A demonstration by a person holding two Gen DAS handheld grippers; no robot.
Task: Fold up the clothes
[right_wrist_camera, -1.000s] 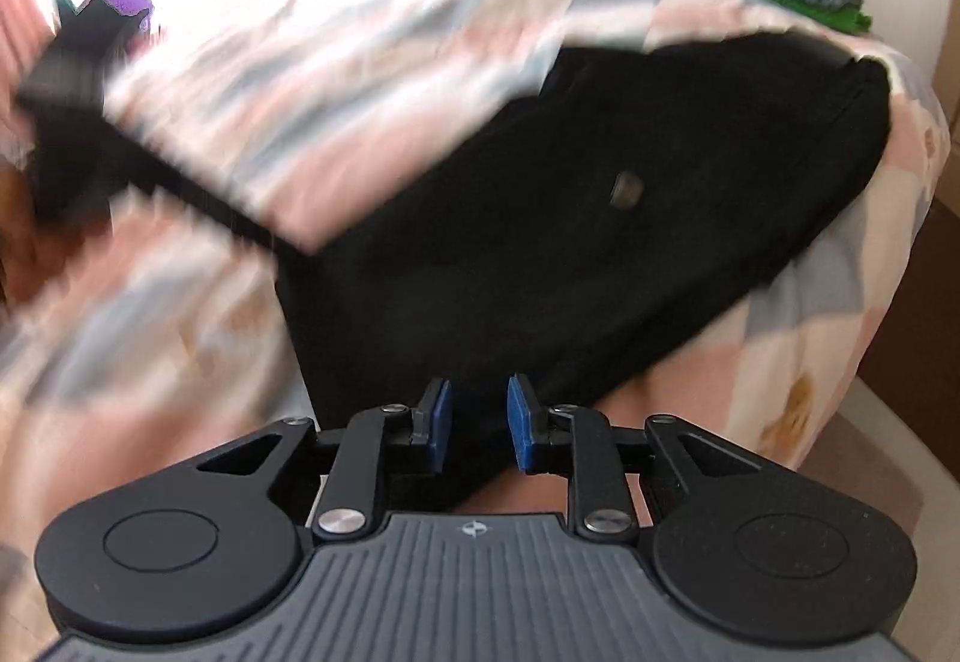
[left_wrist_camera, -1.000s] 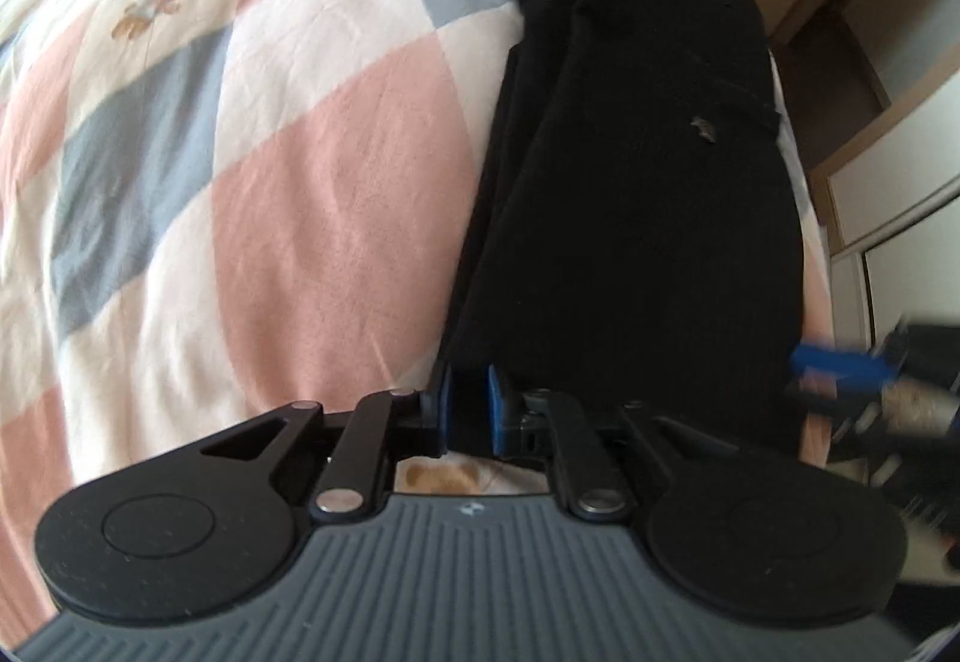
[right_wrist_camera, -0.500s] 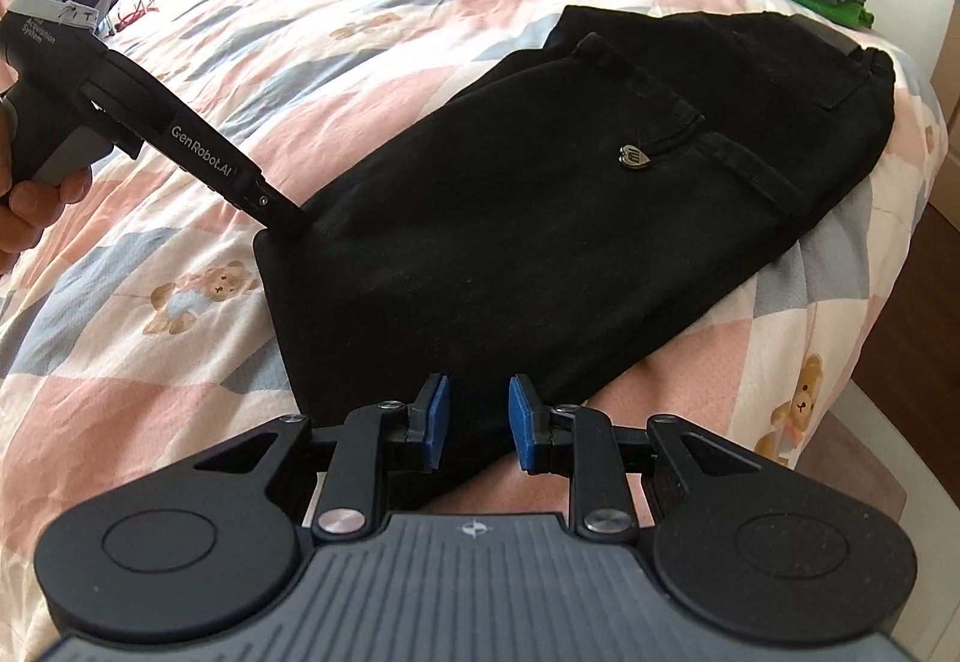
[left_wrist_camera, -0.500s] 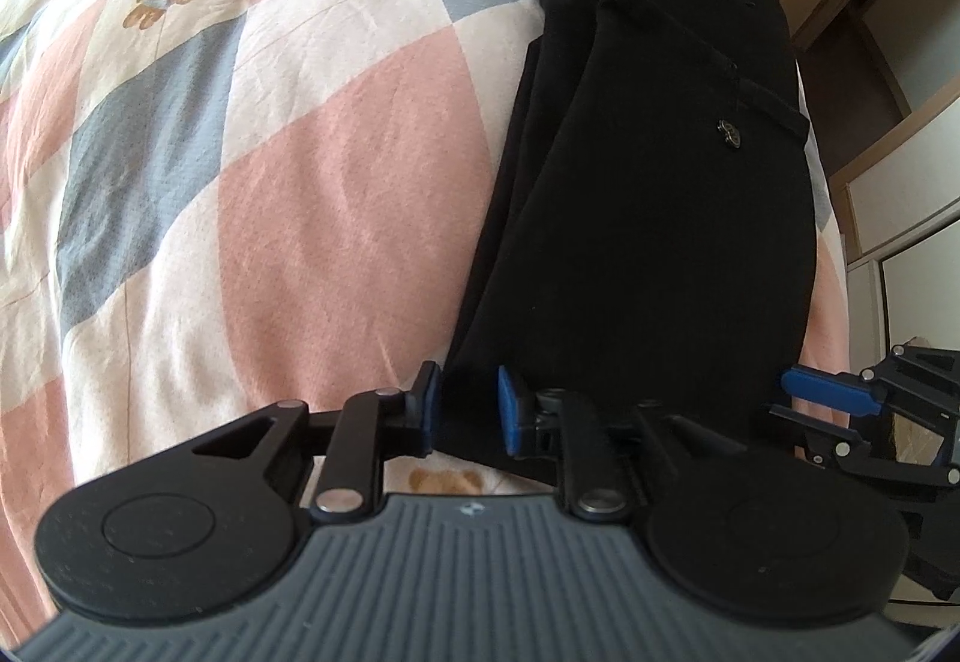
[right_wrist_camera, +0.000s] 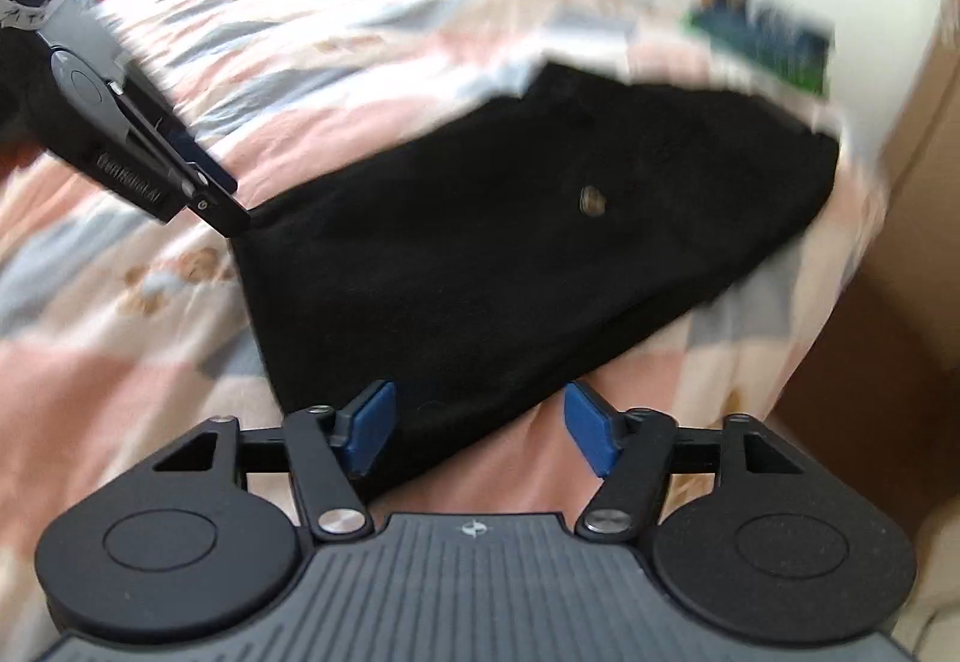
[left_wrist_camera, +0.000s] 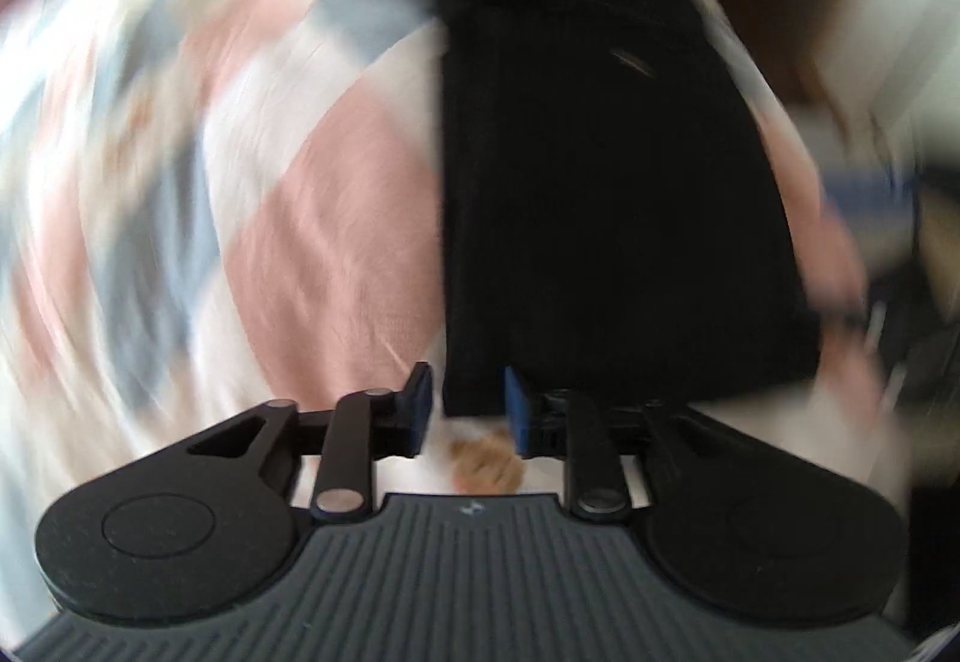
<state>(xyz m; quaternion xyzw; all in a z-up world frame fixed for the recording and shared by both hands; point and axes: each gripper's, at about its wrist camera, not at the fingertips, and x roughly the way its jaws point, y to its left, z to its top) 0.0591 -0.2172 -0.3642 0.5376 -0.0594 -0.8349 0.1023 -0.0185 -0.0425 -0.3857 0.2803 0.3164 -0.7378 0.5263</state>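
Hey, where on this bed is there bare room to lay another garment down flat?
The open checked quilt beside the long edge of the black trousers, away from the bed's edge, is bare. Crowded: the far corner with the folded stack, and the near hem, where both hand-held grippers sit.
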